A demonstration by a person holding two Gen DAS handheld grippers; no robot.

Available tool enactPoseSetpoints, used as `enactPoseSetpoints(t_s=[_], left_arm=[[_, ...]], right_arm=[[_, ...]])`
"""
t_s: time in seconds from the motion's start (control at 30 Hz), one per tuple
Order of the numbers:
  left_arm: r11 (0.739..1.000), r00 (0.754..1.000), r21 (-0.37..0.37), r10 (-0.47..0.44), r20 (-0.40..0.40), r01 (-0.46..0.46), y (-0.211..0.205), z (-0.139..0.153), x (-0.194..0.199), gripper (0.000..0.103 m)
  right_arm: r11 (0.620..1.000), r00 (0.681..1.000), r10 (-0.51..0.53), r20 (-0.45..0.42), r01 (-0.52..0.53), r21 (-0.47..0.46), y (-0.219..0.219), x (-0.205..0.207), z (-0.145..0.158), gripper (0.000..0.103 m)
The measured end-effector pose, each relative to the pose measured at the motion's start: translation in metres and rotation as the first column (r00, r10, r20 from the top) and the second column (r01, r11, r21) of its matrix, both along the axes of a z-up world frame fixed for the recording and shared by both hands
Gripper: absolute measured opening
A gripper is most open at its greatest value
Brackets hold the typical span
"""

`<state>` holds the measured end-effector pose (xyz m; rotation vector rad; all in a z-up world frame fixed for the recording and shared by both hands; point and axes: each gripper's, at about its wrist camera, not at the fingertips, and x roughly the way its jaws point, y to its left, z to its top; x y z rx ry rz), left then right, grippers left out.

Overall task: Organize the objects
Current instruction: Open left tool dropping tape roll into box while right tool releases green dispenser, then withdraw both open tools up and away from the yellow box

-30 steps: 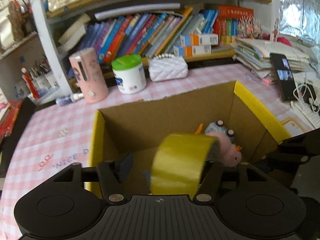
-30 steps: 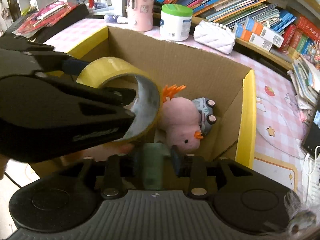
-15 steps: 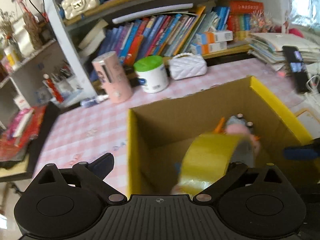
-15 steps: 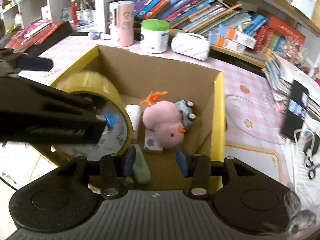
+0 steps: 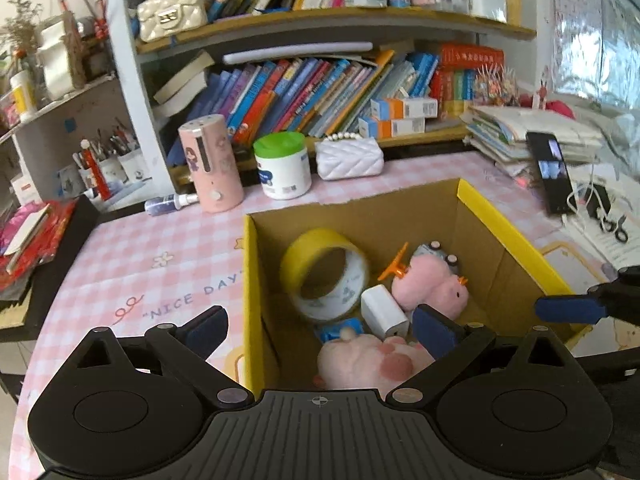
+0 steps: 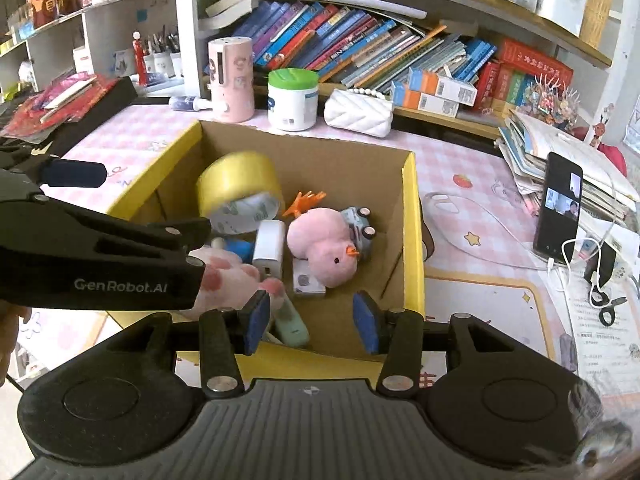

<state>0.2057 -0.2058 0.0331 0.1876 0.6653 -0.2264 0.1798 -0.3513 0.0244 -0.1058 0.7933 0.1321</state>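
A yellow tape roll point(image 5: 324, 274) lies loose inside the open cardboard box point(image 5: 504, 236), by the far left wall; it also shows in the right wrist view point(image 6: 238, 190). Beside it lie a pink plush chick point(image 5: 430, 290), a white charger point(image 5: 384, 312), a toy car point(image 6: 360, 224) and a pink plush paw point(image 5: 372, 362). My left gripper point(image 5: 320, 330) is open and empty above the box's near left corner. My right gripper point(image 6: 312, 318) is open and empty over the box's near edge point(image 6: 320, 364).
A pink cylinder point(image 5: 210, 164), a green-lidded white jar point(image 5: 284, 166) and a white quilted purse point(image 5: 350, 158) stand behind the box on the pink checked tablecloth point(image 5: 152, 264). A phone point(image 6: 558, 208), cables and stacked papers lie to the right. Bookshelves run along the back.
My left gripper opened and let go of the tape roll, which dropped into the box. Both grippers pulled back and up from the box.
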Motion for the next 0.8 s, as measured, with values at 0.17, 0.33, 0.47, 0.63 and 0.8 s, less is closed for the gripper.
enactPoseSetpoints(t_s=[0.17,0.33,0.47,0.63,0.8], left_arm=[[0.999,0.999,-0.032,0.027,0.016,-0.027,0.016,0.005,-0.017,0.100],[0.997,0.997,-0.059,0.061,0.046,-0.059,0.035,0.011,-0.043,0.100],[0.992,0.992,-0.080,0.108,0.070,-0.103,0.053,0.016,-0.065,0.100],[0.982,0.980,-0.085,0.177,0.088,-0.170,0.077,0.016,-0.094,0.100],[0.973,0.974,-0.070,0.223,0.052,-0.219,0.098,0.004,-0.122,0.100]], right_arm=[[1.000,1.000,-0.011,0.022,0.011,0.022,0.006,-0.007,0.001,0.044],[0.998,0.997,-0.042,0.060,0.038,0.052,0.012,-0.021,0.004,0.044],[0.996,0.993,-0.071,0.093,0.065,0.068,0.020,-0.039,0.010,0.045],[0.990,0.983,-0.133,0.129,0.125,0.067,0.033,-0.069,0.013,0.051],[0.979,0.966,-0.200,0.162,0.192,0.063,0.052,-0.106,0.010,0.070]])
